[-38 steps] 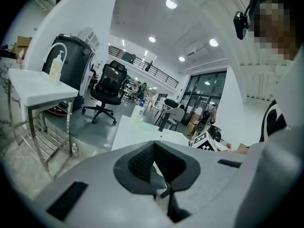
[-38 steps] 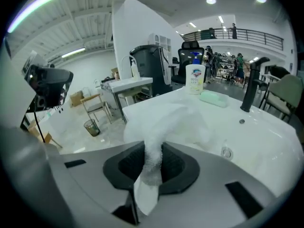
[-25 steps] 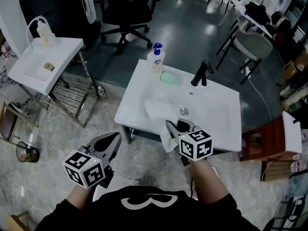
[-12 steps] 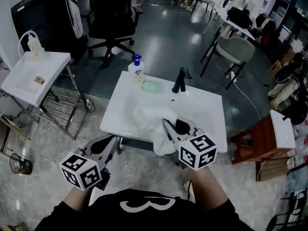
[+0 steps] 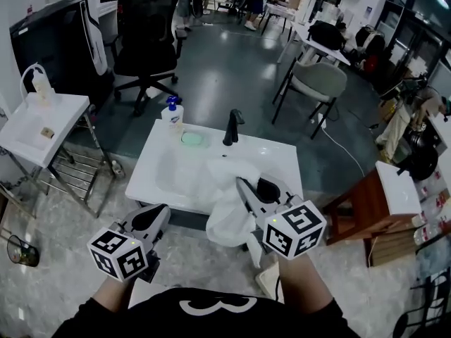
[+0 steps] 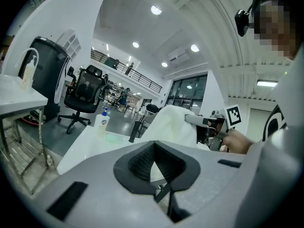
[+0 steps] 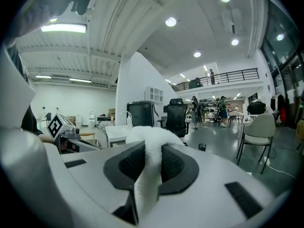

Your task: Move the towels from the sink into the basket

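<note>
Hanging from the right tongs (image 5: 251,186), which are clamped on one fold of it, a white towel (image 5: 227,217) drapes across the near edge of the sink (image 5: 158,178). Its far part lies over the basin and its lower end dangles past the rim above the floor (image 5: 63,259). The left tongs (image 5: 156,213) are closed with nothing between them, just off the sink's near left edge. A faucet (image 5: 231,127) and a soap bottle (image 5: 171,113) stand along the far rim. Bare floor opens to the left, up to a smaller sink stand (image 5: 35,129); a wooden stool (image 5: 366,203) crowds the right side.
</note>
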### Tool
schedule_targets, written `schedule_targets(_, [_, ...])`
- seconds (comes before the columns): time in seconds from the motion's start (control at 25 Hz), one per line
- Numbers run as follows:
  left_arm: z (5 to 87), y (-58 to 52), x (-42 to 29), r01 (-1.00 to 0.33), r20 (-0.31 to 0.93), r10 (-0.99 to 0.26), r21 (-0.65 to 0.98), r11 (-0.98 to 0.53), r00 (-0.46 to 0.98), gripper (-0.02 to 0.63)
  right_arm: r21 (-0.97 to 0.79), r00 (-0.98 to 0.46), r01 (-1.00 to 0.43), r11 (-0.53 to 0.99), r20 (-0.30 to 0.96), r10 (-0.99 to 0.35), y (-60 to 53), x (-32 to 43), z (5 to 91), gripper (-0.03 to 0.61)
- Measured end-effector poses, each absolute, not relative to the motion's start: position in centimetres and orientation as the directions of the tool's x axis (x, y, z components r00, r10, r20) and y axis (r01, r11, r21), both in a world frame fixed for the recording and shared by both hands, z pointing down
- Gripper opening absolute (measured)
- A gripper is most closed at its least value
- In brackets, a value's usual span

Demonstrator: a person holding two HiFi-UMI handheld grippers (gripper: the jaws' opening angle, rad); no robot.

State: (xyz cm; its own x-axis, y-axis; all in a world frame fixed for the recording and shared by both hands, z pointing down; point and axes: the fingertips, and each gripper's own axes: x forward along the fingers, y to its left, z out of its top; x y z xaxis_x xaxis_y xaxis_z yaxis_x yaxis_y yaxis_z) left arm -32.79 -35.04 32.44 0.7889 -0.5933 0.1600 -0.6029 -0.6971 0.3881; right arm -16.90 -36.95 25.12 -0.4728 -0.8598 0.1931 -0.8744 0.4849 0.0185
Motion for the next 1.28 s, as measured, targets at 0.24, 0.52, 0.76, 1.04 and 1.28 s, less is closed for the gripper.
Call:
schedule_targets(0.24, [31.0, -32.0, -28.6, -0.564, 0.15, -0.552, 0.372, -0.737, 0.82, 0.005, 0.058, -0.44, -0.892, 0.449, 0.123, -0.89, -32.3, -13.0, 20.8, 0.063])
schedule_targets(0.52, [29.6, -28.1, -23.1, -0.501, 0.143, -0.484, 0.347, -0.793, 0.864, 0.005, 0.056, -0.391, -0.918, 0.393, 0.046, -0.919, -26.2, -7.6, 17.4, 0.063])
schedule_targets(0.76, [29.6, -24.4, -17.7, -0.438, 0.159, -0.408, 0.333, -0.835, 0.899, 0.005, 0.042, -0.319, -0.947, 0.319, 0.004, -0.948, -20.6, -2.3, 16.6, 0.064])
schedule_targets(1.04, [31.0, -18.8, -10.4, -0.353, 0.188, -0.305, 0.336, -0.873, 0.933, 0.005, 0.017, -0.208, -0.978, 0.208, 0.003, -0.978, -13.0, 4.9, 17.7, 0.064])
schedule_targets(1.28, [31.5, -13.7, -3.1, -0.253, 0.184, -0.201, 0.327, -0.91, 0.962, 0.005, 0.018, -0.114, -0.993, 0.115, 0.051, -0.992, -6.3, 10.9, 19.7, 0.064])
